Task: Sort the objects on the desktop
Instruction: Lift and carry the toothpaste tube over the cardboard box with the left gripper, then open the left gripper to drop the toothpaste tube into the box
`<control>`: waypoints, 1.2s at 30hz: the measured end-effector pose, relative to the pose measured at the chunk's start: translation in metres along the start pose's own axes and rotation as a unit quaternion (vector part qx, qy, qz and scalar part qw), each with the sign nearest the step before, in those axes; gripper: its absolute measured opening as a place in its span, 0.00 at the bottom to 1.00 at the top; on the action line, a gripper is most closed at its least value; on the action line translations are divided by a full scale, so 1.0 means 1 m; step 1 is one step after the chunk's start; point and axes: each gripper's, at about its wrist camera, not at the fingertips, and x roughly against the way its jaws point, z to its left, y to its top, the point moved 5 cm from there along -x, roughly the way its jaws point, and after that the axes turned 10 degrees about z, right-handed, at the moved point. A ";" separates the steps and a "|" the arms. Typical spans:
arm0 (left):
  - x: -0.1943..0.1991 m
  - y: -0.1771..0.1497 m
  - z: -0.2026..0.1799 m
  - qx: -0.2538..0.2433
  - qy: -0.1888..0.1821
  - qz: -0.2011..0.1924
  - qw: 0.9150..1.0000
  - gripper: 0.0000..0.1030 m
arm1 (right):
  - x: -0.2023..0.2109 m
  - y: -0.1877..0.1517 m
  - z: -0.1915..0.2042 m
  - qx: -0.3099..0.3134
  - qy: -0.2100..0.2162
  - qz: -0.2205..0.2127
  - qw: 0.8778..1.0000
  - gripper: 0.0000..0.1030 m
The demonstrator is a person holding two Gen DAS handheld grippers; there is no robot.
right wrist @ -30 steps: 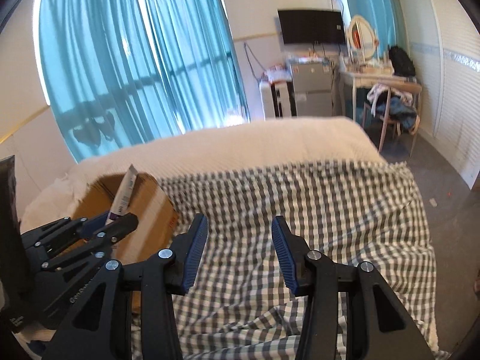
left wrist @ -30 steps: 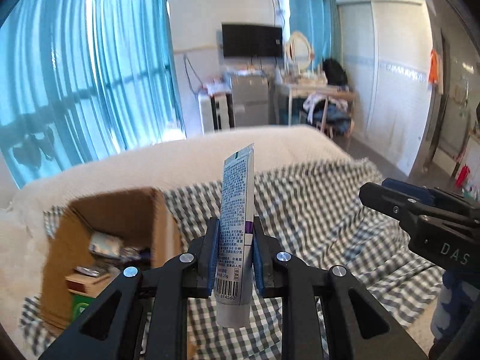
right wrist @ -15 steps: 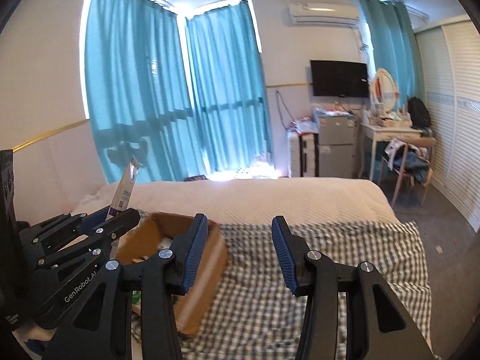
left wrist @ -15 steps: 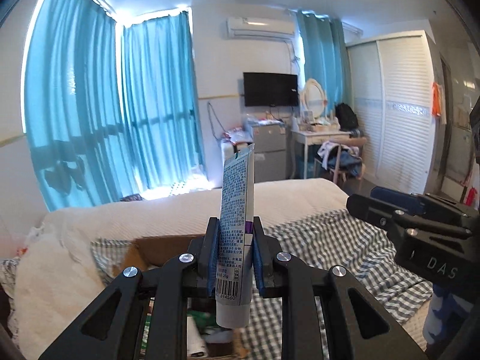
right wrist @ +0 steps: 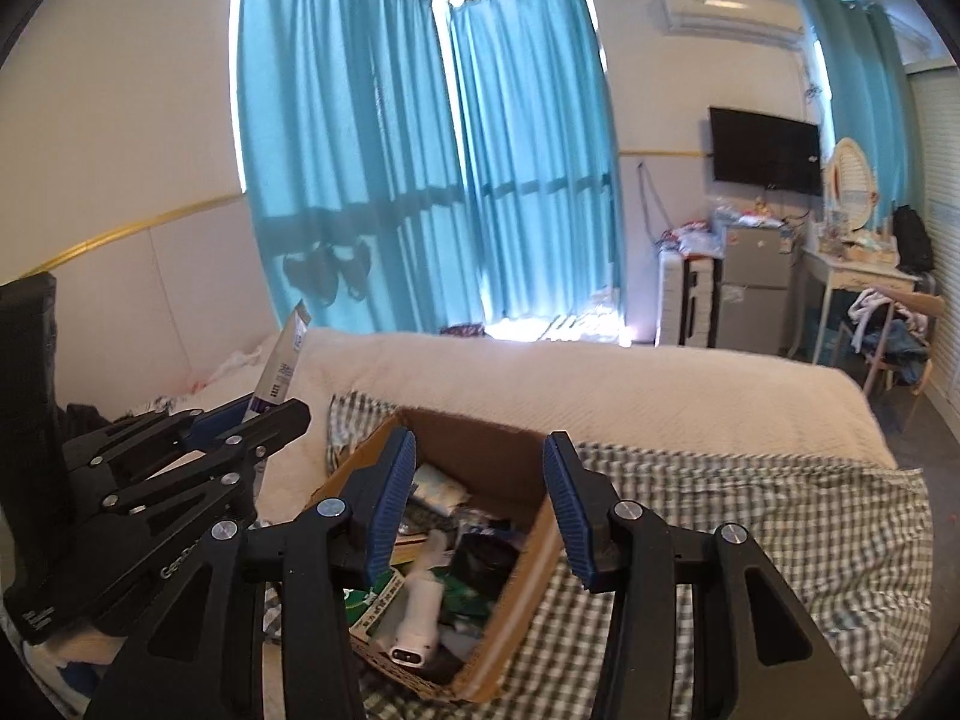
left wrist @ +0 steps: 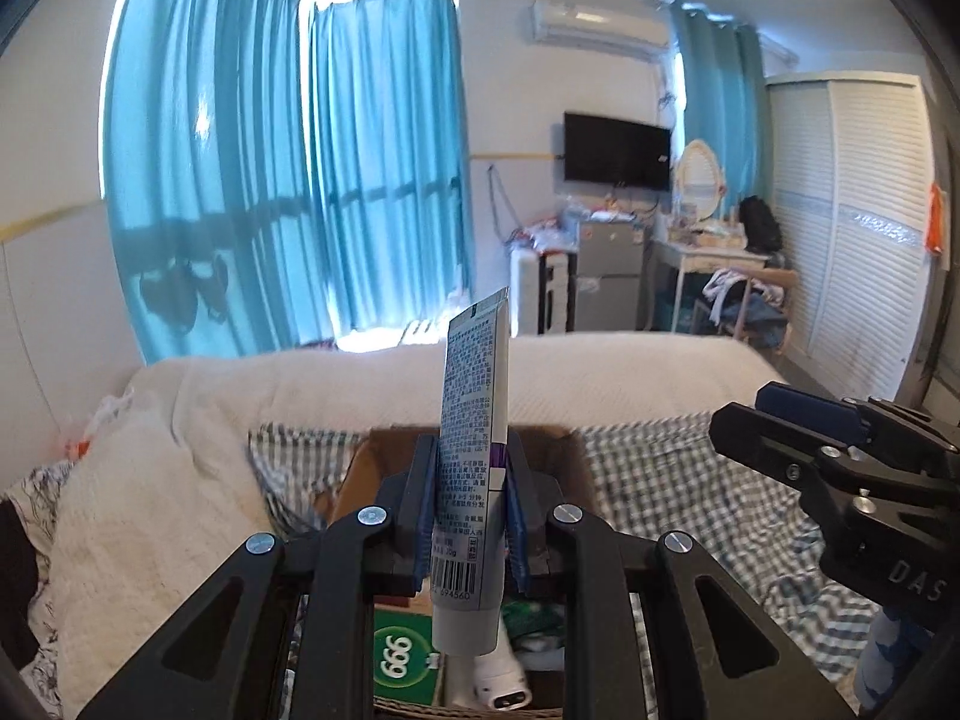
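My left gripper [left wrist: 469, 516] is shut on a white and purple tube [left wrist: 471, 456] that stands upright between the blue pads, cap end down. It hangs over the open cardboard box [left wrist: 366, 462]. The tube also shows in the right wrist view [right wrist: 282, 360] above the left gripper [right wrist: 240, 420]. My right gripper [right wrist: 477, 504] is open and empty, above the same box [right wrist: 516, 576], which holds several items, among them a white device [right wrist: 414, 618] and a green packet [left wrist: 402, 660].
The box sits on a blue-checked cloth [right wrist: 750, 516] spread over a bed with a cream blanket [right wrist: 600, 372]. Teal curtains [right wrist: 420, 180], a TV [right wrist: 765, 150], a small fridge and a desk with a chair stand beyond the bed.
Both grippers have moved left and risen, so the box now lies directly beneath them instead of at the left. The left gripper still holds the tube; the right stays open.
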 end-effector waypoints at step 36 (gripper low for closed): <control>-0.111 -0.032 0.033 0.041 0.039 0.136 0.989 0.56 | -0.143 -0.031 -0.020 -0.007 0.041 0.110 0.993 0.43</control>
